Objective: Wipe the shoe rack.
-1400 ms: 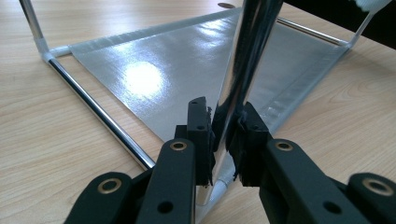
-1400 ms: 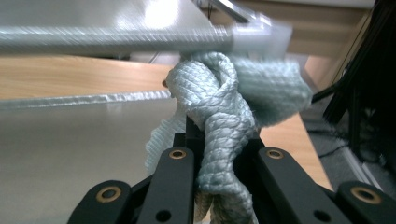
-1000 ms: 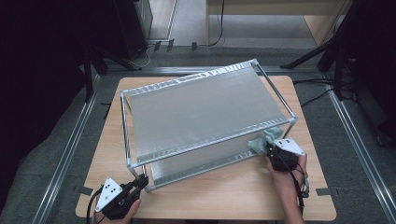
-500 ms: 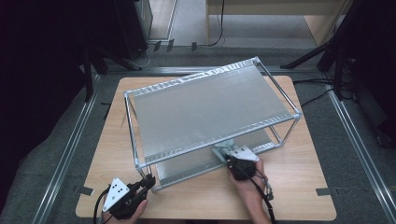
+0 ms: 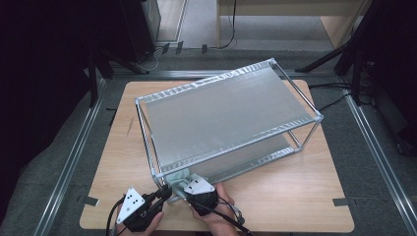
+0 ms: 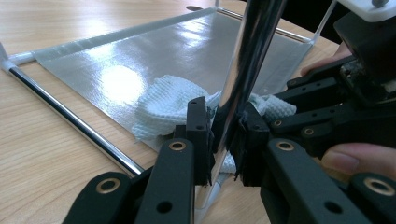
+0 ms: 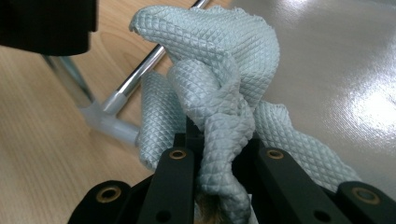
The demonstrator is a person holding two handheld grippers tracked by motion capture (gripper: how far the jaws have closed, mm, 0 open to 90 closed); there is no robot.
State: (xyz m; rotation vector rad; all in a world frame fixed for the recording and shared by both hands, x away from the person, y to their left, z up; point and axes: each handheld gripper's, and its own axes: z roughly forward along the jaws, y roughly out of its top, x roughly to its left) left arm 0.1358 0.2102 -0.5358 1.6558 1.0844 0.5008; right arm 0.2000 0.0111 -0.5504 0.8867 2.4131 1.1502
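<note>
A two-tier metal rack [image 5: 236, 143] stands on the wooden table [image 5: 295, 196]. My left gripper [image 5: 166, 191] [image 6: 225, 130] is shut on the rack's near-left upright post [image 6: 247, 60], low down near the corner joint. My right gripper [image 5: 191, 181] [image 7: 219, 140] is shut on a bunched pale blue-green cloth [image 5: 179, 175] [image 7: 219, 51]. The cloth rests on the lower shelf [image 6: 140, 56] [image 7: 336, 56] at its near-left corner, right beside the clamped post. In the left gripper view, the cloth [image 6: 163, 105] lies just behind my jaws and the right gripper [image 6: 327, 102] comes in from the right.
The rack's top shelf [image 5: 221, 110] overhangs the lower one, so the cloth works under it. A chrome side rail [image 7: 144, 65] meets a white corner joint [image 7: 109, 121] next to the cloth. Bare table lies in front of the rack. Dark stands and cables surround the table.
My right gripper has slid the cloth leftward along the front of the lower shelf, from the near-right corner to the near-left corner. The left gripper has stayed on the post.
</note>
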